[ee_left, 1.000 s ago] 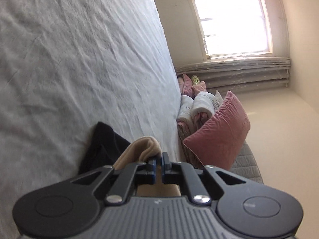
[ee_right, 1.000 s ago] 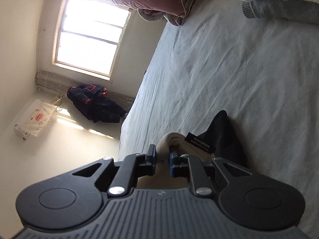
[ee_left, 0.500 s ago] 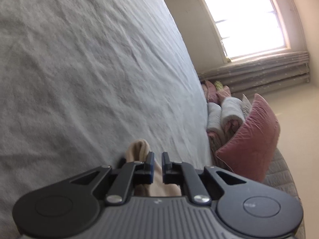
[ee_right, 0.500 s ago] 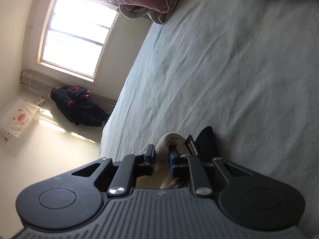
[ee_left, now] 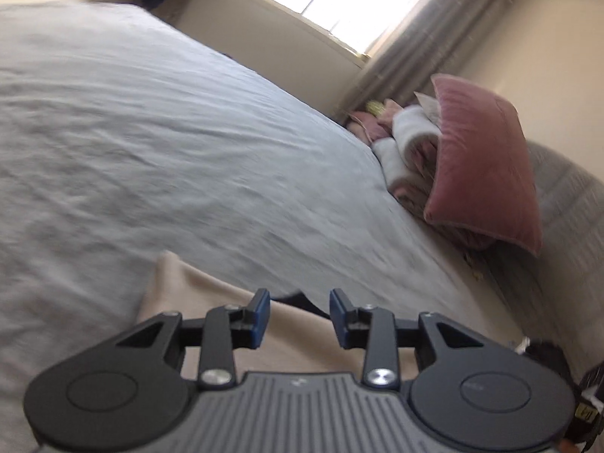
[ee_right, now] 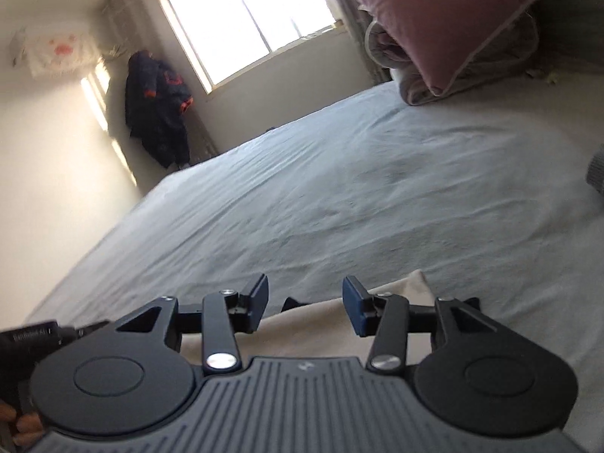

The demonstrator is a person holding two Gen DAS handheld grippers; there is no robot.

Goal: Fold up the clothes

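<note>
Bed sheet (ee_left: 188, 143): pale woven cloth, matt, finely creased. Beige garment (ee_left: 196, 294): soft, smooth matt fabric with a dark cloth edge beneath. Left gripper (ee_left: 299, 319) and right gripper (ee_right: 305, 307): matt black plastic arms, ribbed grey housing, bright metal pivot screws, blue pads — slightly satin. Pink cushion (ee_left: 483, 166): velvety cloth with piped seams. Curtain (ee_left: 426, 34): grey, matt, pleated fabric.

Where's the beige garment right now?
The beige garment lies flat on the grey bedsheet, low in both wrist views, just beyond and under the opening fingers of each gripper, which no longer pinch it.
</note>
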